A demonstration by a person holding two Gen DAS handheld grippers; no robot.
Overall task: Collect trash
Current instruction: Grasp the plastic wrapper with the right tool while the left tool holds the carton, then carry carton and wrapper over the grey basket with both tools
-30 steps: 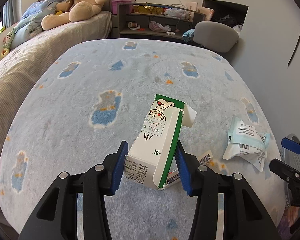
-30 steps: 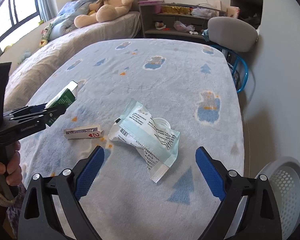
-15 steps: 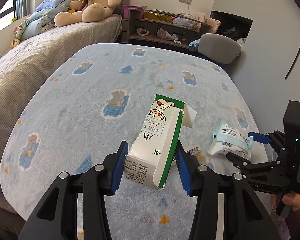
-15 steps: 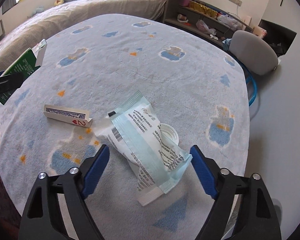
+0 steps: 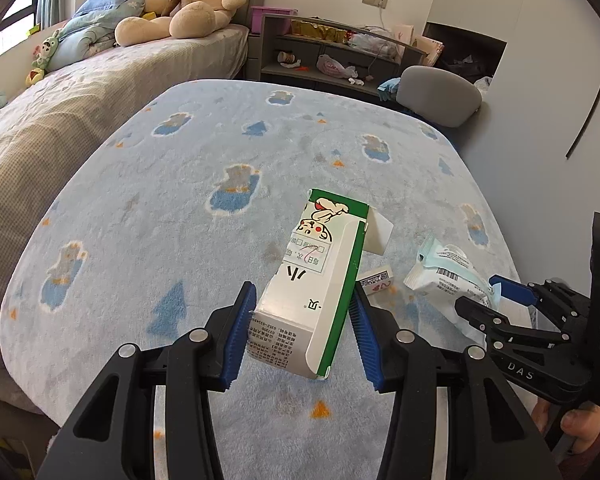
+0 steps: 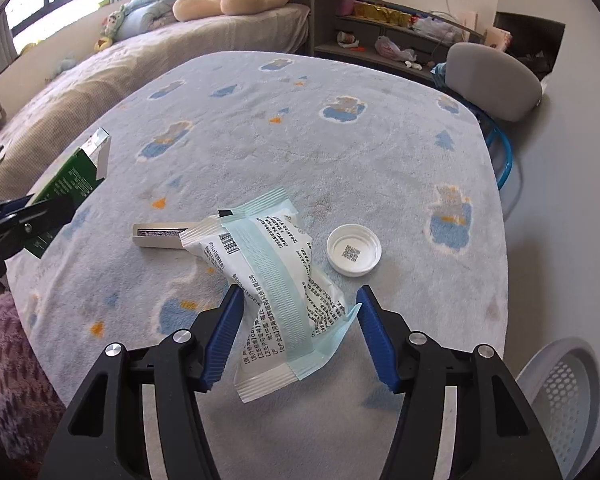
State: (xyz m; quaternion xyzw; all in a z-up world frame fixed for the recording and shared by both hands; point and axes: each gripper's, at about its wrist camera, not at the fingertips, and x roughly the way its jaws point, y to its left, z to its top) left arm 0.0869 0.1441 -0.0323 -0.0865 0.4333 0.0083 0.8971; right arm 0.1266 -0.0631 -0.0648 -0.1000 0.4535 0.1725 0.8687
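My left gripper (image 5: 302, 312) is shut on a white and green carton (image 5: 316, 280) and holds it above the blue rug; the carton also shows in the right wrist view (image 6: 74, 180). My right gripper (image 6: 298, 312) is closing around a white and teal plastic packet (image 6: 276, 280), its left pad touching the packet and the right pad just off its edge. The packet still rests on the rug and also shows in the left wrist view (image 5: 444, 276). A small card box (image 6: 160, 236) lies behind the packet. A white bottle cap (image 6: 354, 256) lies to its right.
A white perforated bin (image 6: 568, 396) stands on the floor off the rug's right edge. A bed with a teddy bear (image 5: 188, 4) runs along the left. A grey chair (image 6: 496, 80) and a shelf unit (image 5: 340, 52) stand at the far end.
My right gripper has moved down and forward over the packet and narrowed its jaws around it. My left gripper has kept its hold on the carton, held steady above the rug.
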